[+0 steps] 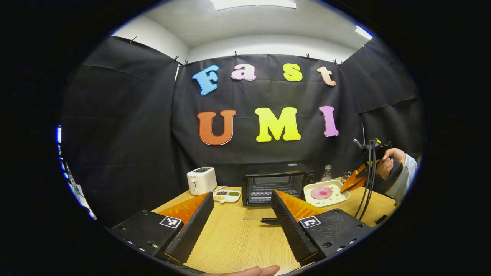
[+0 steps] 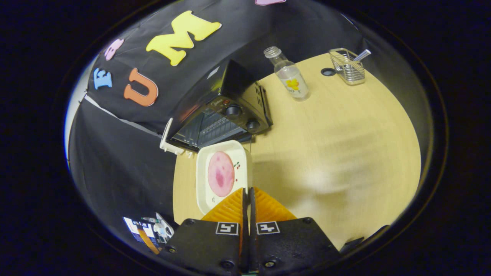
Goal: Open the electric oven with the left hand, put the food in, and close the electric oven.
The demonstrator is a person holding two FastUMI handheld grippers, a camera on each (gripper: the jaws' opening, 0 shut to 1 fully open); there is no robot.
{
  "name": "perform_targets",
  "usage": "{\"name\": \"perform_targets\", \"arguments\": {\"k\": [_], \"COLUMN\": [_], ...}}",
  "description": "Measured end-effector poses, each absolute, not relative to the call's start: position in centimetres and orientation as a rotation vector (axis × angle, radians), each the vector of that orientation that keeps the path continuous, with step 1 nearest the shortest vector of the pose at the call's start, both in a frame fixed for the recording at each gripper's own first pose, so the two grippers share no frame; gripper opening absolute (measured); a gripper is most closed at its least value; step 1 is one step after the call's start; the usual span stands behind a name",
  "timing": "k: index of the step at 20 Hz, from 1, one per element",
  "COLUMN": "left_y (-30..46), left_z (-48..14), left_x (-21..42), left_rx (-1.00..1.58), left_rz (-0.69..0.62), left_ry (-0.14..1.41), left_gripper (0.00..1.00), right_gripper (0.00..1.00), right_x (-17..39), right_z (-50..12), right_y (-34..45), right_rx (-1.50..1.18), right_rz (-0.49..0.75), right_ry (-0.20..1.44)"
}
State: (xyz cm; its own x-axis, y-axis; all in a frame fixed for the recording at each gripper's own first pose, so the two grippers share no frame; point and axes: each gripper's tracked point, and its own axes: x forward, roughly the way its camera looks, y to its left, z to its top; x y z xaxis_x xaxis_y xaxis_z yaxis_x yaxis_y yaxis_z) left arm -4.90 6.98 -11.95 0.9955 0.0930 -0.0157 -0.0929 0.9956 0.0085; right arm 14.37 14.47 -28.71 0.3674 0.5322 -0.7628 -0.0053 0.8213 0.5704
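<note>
- The left gripper (image 1: 241, 199) hovers low over the table (image 1: 238, 241), level and aimed at the oven (image 1: 274, 184); its ribbed, wedge-shaped fingers are spread wide, holding nothing.
- The oven is a black metal box at the back of the table, with a wire rack visible inside; its glass door (image 1: 257, 213) lies folded down flat on the wood.
- In the right gripper view the right gripper (image 2: 247, 191) tilts steeply down, fingers pinched together on the near rim of the tray (image 2: 203, 180).
- In the left gripper view a hand (image 1: 389, 161) in a white sleeve holds that gripper at the tray's right edge, cables hanging below it.
- The tray is a cream, rounded rectangle just right of the oven; the food (image 2: 220, 173), a flat pink round slice, lies in it.
- A white toaster (image 1: 201, 180) stands left of the oven, with a small divided dish (image 1: 226, 196) beside it.
- A clear bottle (image 2: 288, 74) and a wire basket (image 2: 347, 67) stand on the pale wood-grain table behind the oven.
</note>
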Motion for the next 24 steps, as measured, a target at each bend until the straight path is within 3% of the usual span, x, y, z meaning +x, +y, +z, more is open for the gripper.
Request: {"name": "perform_targets", "arguments": {"k": [7,16,19,24], "left_y": [8.6,11.9,13.2,15.2], "left_z": [-12.5,-13.4,-13.7,-15.1], "left_x": [-3.9,-1.4,-0.4,1.2], "left_rx": [0.041,0.025,0.002,-0.004], "left_rz": [0.112,0.148,0.16,0.193], "left_ry": [0.032,0.044,0.036,0.031], "left_gripper": [0.95,0.96,0.96,0.96], "right_gripper": [0.04,0.01,0.04,0.02], "right_x": [17.9,25.1,27.5,32.0], "right_z": [-31.1,-33.4,-34.1,-35.1], "right_y": [21.9,29.5,30.6,32.8], "right_rx": [0.634,0.914,1.013,1.041], "right_rz": [0.307,0.054,-0.028,-0.051], "right_ry": [1.147,0.938,0.844,0.734]}}
